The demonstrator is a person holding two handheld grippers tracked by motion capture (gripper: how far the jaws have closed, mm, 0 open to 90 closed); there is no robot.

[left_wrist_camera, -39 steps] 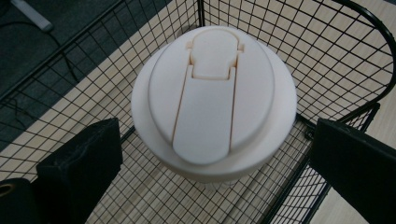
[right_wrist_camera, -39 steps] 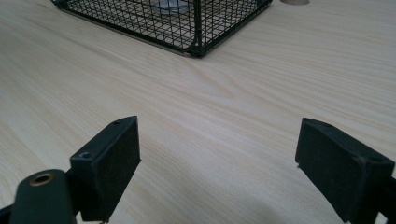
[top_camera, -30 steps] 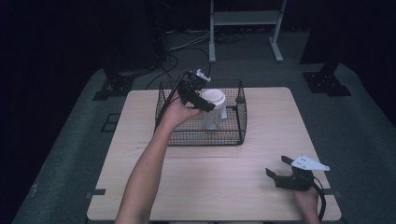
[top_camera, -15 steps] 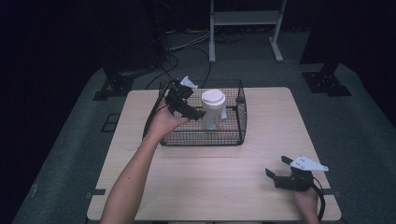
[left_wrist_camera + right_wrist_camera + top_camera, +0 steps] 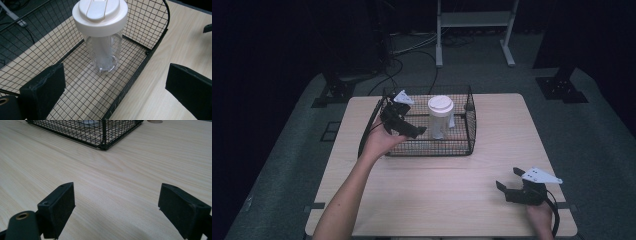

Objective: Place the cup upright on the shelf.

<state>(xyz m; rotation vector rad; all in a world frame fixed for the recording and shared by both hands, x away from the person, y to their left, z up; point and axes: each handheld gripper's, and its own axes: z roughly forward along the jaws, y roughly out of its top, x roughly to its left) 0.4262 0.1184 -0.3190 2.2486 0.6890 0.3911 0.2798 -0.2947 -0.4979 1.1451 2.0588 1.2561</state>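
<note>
Black wire basket (image 5: 459, 145) sits on light wood table (image 5: 492, 125), toward far edge, approx. 12 o'clock from table centre. Inside it: clear plastic container (image 5: 440, 121) w/ white lid (image 5: 440, 105), upright, standing on basket floor slightly right of basket centre, not touching the walls.

Left gripper (image 5: 416, 132): held over basket's left end, 9 o'clock of container, pointing toward it. Jaws spread wide, nothing between them. Left gripper view: container (image 5: 104, 47) dead ahead at 12 o'clock, apart from both pads; one pad hangs over basket mesh (image 5: 82, 82), the other over bare table outside the basket rim. Grey plate on top of this gripper visible from high view.

Right gripper (image 5: 508, 180): near table's front-right corner, approx. 5 o'clock from centre, well apart from basket. Jaws wide open, empty. Right gripper view: bare wood ahead, basket corner (image 5: 103, 135) at 12 o'clock, far off.
</note>
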